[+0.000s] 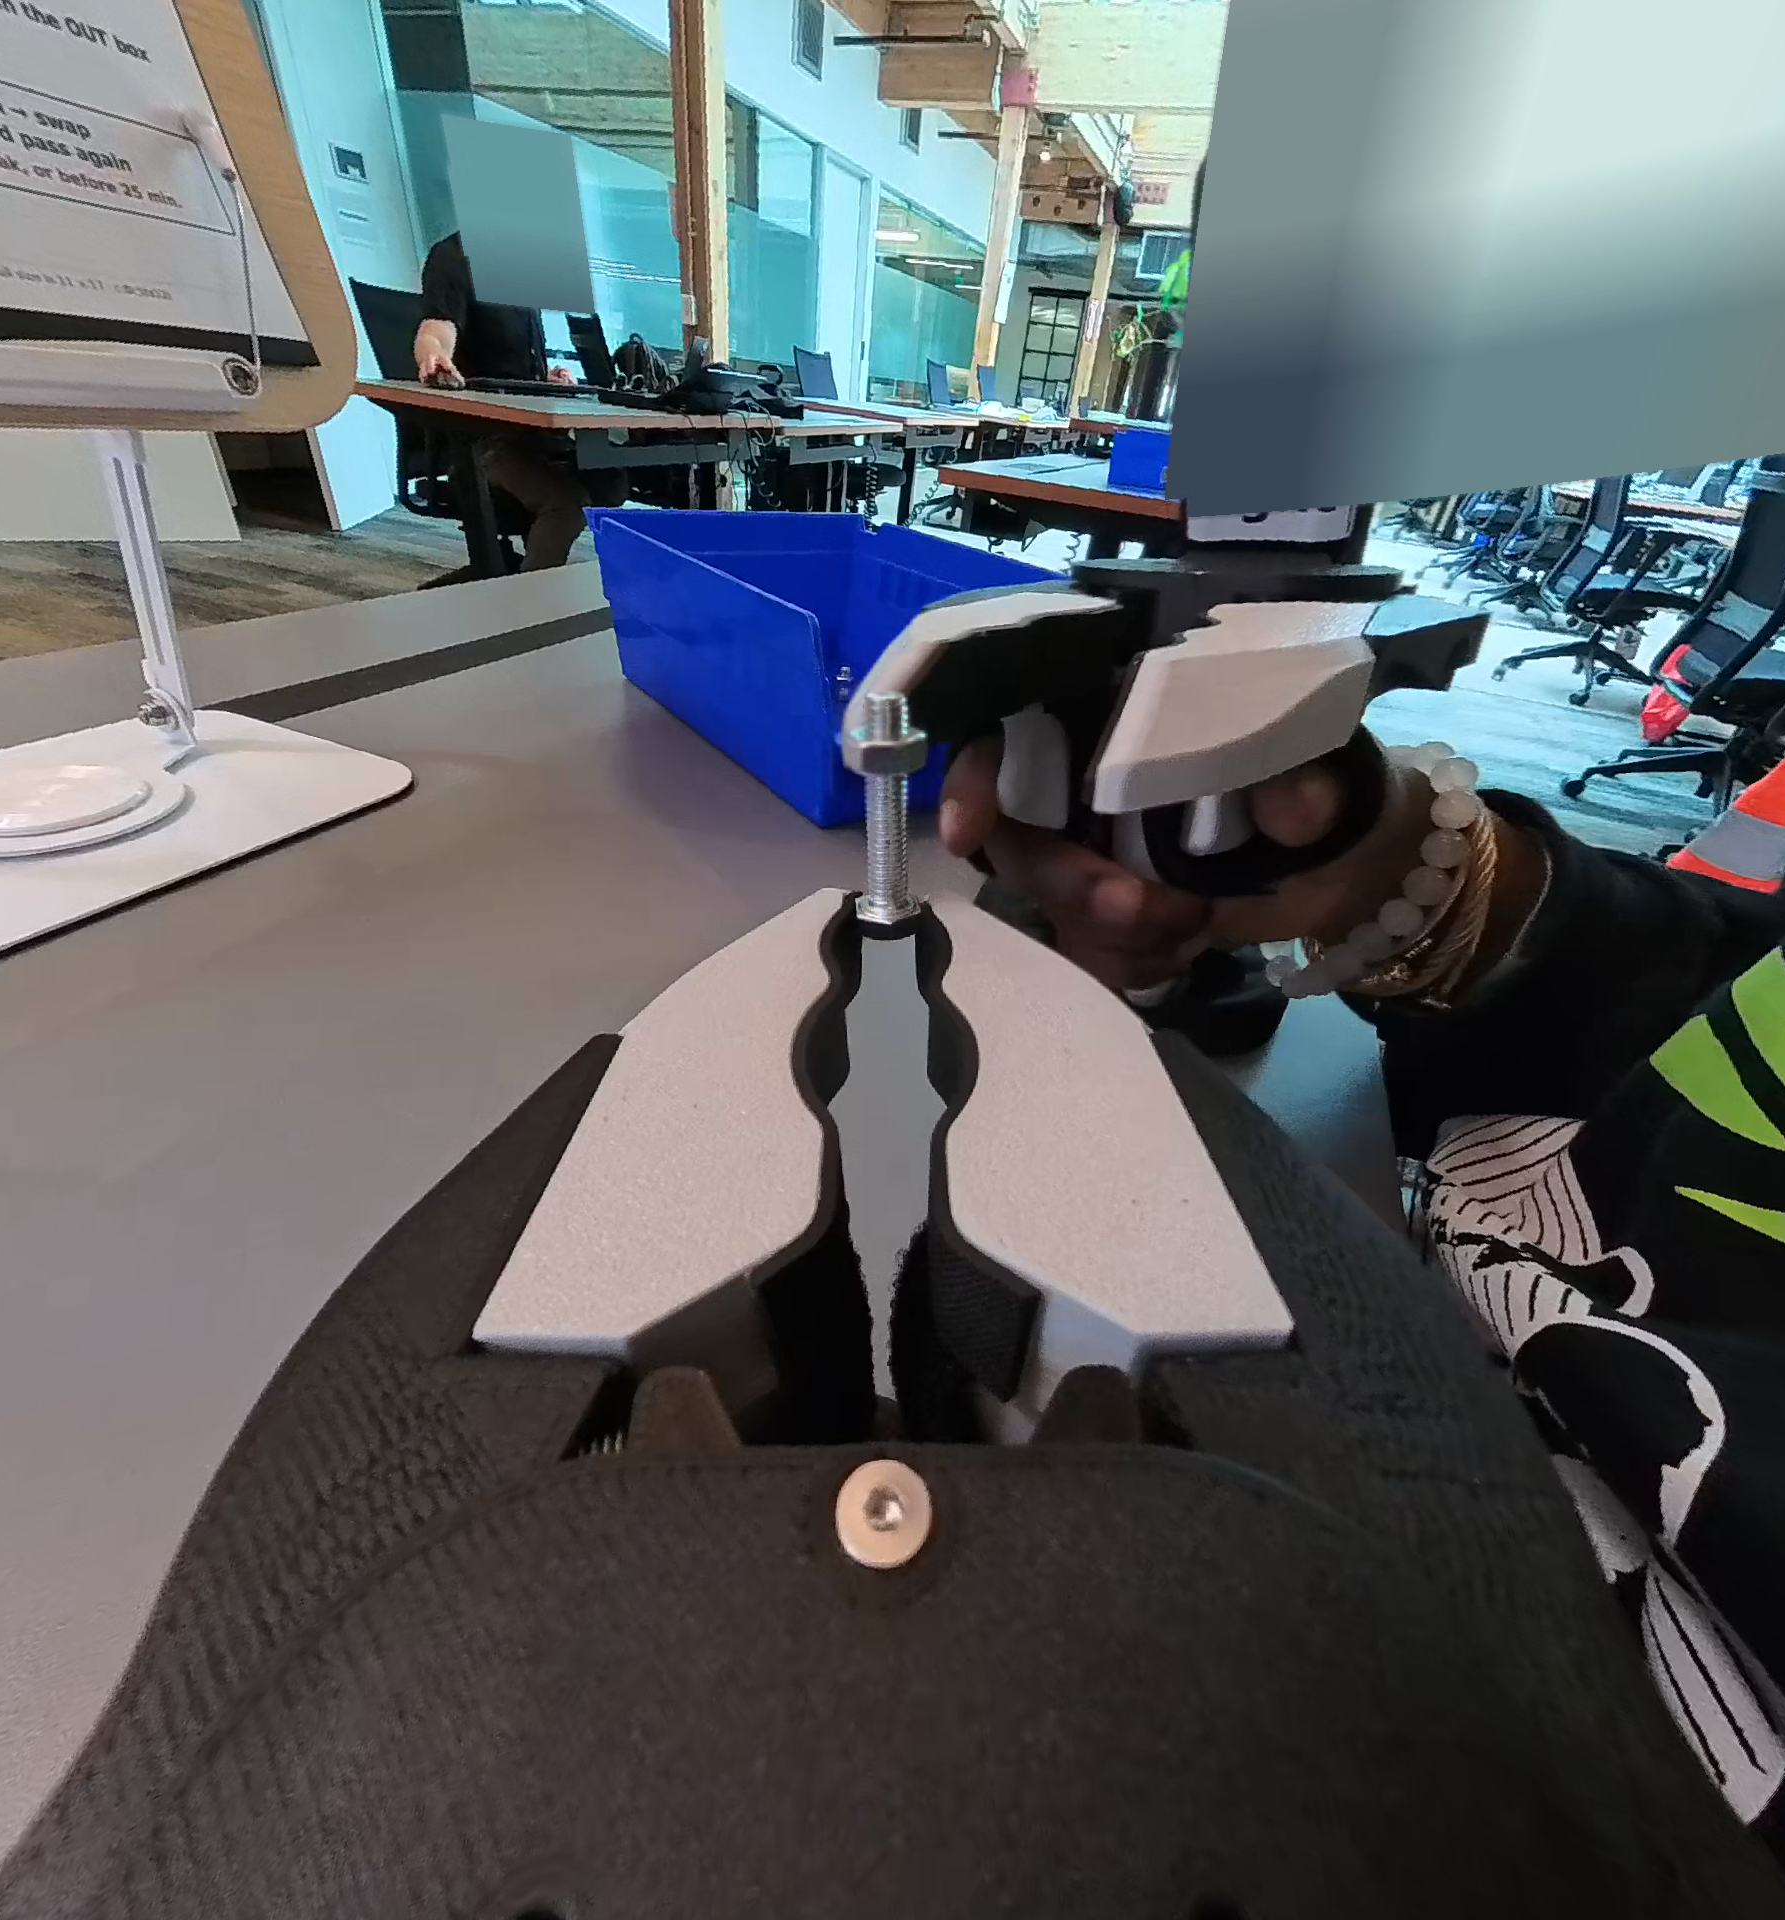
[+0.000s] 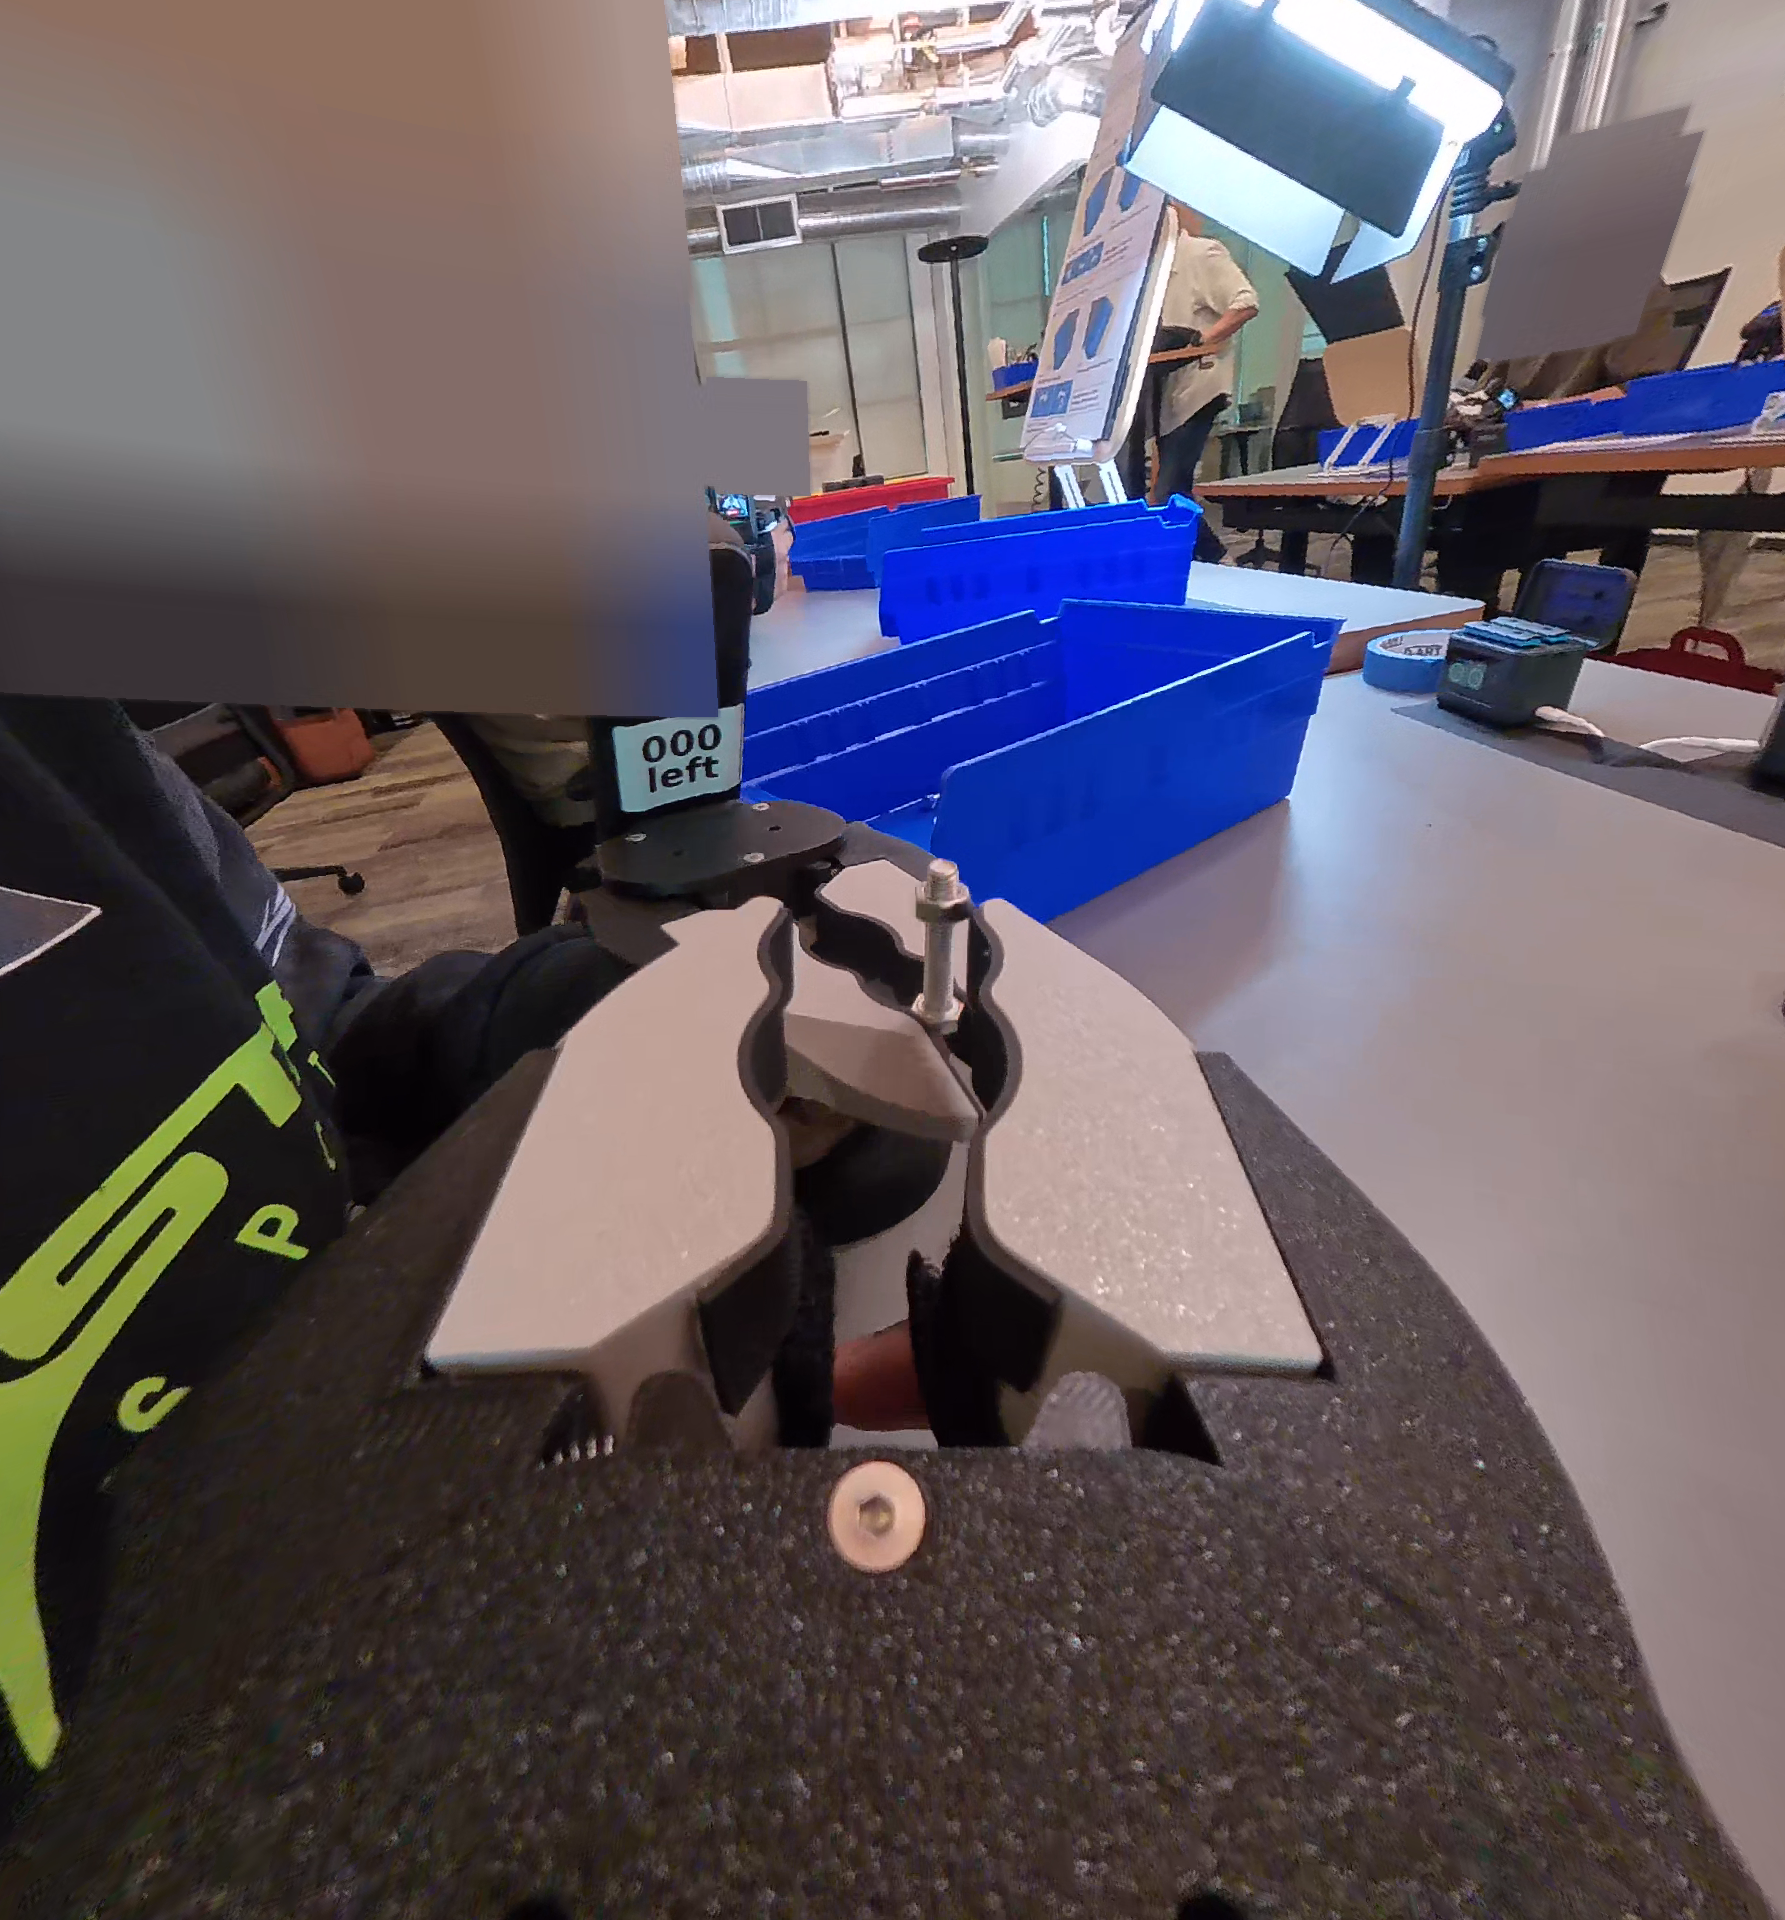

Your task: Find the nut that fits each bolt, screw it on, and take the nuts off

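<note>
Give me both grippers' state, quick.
Left gripper: shut on the bolt head.
Right gripper: closed on the nut.

A grey table [image 1: 244, 1091] carries everything. A blue bin [image 1: 732, 665] is set on it at the far side, and a white stand base [image 1: 140, 800] lies to the left. In the right wrist view, more blue bins [image 2: 1127, 748], a tape roll [image 2: 1402, 660] and a small dark case [image 2: 1516, 665] are seen on it.

Bright, even indoor light; a studio panel light [image 2: 1324, 135] glares at one o'clock; wide-angle bending at edges.
</note>
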{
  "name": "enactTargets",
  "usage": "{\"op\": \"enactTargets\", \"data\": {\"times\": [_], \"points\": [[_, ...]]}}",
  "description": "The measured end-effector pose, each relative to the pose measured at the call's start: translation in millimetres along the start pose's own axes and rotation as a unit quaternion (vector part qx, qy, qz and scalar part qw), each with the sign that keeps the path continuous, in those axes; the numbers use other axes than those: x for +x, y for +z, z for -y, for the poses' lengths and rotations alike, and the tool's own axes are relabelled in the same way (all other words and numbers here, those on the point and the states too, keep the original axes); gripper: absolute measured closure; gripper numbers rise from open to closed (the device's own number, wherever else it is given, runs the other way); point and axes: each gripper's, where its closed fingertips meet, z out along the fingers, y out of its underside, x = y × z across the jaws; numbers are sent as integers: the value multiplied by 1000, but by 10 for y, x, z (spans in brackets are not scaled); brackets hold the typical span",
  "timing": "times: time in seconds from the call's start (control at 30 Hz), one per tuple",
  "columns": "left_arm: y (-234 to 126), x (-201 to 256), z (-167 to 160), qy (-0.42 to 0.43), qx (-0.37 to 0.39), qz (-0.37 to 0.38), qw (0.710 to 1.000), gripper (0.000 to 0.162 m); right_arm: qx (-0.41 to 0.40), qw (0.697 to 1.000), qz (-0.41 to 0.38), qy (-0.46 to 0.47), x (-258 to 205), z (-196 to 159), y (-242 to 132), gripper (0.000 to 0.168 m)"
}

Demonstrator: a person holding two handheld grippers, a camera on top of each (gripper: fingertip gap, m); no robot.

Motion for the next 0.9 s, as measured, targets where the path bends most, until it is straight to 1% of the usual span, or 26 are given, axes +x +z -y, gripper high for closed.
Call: {"op": "enactTargets", "data": {"times": [0.07,0.17,0.37,0.6,0.9], "points": [[-3,-4,3,-2,1,1,1000,152,3,1000,3,-1,-25,9,-43,143],[-3,0,5,-2,2,0,1000,152,8,1000,-8,-3,13,23,-73,143],[-1,10,0,1,0,-2,1000,152,12,1000,-4,-1,66,36,66,134],[0,16,-2,2,0,-4,1000,152,-5,1000,25,1,20,-16,236,133],[-6,1,6,-1,3,1,1000,152,-1,1000,7,2,2,-5,82,135]]}}
